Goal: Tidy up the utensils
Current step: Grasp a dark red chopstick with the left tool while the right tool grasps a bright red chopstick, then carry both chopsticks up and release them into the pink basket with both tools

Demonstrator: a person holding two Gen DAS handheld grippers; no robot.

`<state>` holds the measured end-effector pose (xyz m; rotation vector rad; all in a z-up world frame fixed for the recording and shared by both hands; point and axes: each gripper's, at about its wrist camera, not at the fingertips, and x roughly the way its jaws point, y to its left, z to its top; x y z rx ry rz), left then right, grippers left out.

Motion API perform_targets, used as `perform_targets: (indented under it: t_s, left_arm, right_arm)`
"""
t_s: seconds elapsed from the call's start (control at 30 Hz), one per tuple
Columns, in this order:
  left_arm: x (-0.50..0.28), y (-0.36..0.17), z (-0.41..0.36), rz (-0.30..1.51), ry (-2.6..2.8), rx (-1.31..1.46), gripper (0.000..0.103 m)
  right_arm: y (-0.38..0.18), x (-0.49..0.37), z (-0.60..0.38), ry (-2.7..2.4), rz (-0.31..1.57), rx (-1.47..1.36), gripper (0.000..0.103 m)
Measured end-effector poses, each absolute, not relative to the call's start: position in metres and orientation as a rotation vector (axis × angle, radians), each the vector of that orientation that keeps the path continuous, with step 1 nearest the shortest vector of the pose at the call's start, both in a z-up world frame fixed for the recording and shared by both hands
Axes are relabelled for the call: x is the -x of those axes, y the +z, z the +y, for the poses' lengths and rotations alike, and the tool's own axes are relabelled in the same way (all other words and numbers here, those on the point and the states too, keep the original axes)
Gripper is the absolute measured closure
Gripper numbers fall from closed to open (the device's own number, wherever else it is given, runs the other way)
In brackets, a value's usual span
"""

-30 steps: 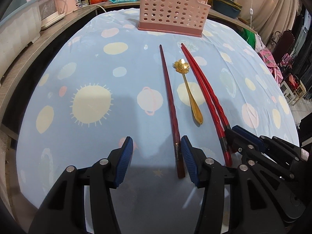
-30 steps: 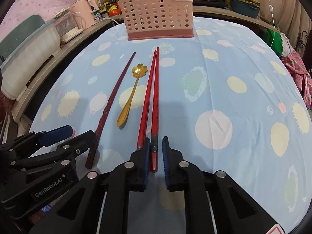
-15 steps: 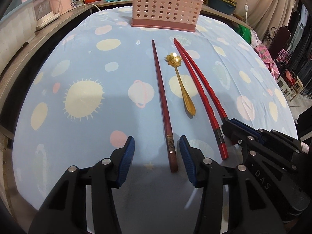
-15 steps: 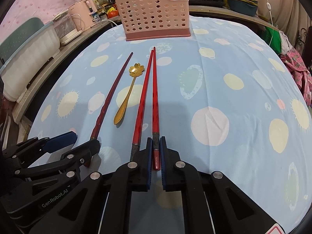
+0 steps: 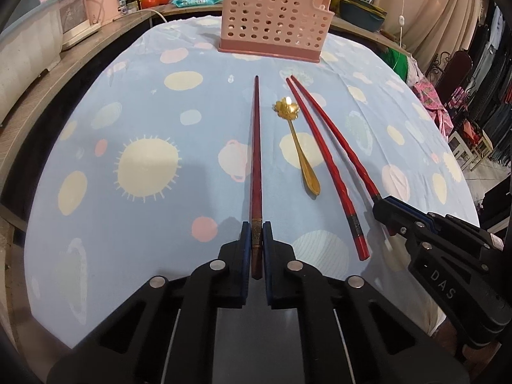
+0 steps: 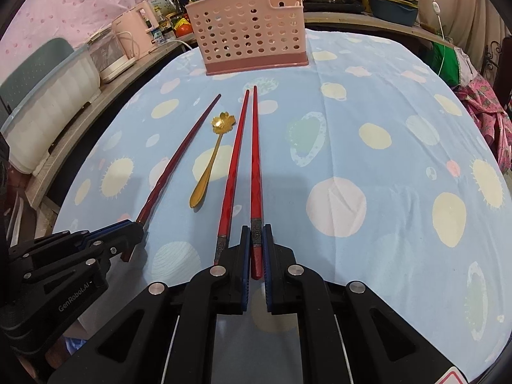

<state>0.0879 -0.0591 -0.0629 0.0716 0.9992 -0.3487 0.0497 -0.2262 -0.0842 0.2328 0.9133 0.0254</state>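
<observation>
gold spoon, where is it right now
The gold spoon lies loose on the tablecloth, between the dark red chopstick and the bright red pair.

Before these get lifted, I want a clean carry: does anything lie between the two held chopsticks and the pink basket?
Nothing visible. Beyond the dark chopstick in the left tool and the red chopstick in the right tool, only bare tablecloth reaches the pink basket.
</observation>
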Motion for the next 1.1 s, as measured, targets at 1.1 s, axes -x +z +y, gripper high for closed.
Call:
perform_targets:
  t_s: [1.1]
  left_arm:
    - [-0.159,0.099,-0.027,0.591,-0.298,0.071,0.096]
  right_arm:
    - [0.062,-0.084,-0.285,-0.008,0.509,-0.298,0.096]
